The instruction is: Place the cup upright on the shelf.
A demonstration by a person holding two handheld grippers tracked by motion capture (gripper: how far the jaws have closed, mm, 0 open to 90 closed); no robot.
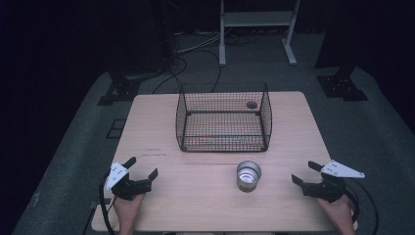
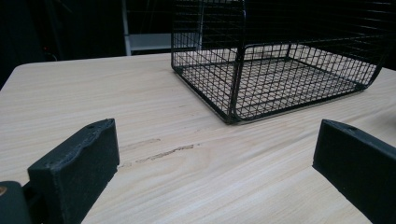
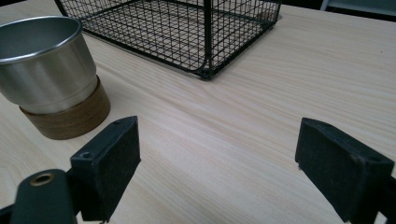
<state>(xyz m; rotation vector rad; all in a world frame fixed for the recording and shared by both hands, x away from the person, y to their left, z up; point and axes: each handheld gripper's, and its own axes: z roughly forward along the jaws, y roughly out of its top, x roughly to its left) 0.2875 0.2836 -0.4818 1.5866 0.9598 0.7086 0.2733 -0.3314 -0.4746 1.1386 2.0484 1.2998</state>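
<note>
Fingers (image 3: 112, 158) of both grippers gape (nothing held) beside cup (image 1: 248, 175).

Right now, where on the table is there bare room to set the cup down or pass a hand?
Bare wood lies left of the metal cup, between it and the left gripper, and along both sides of the wire basket. The strip between cup and basket front is narrow. The right gripper has bare table before it.
</note>
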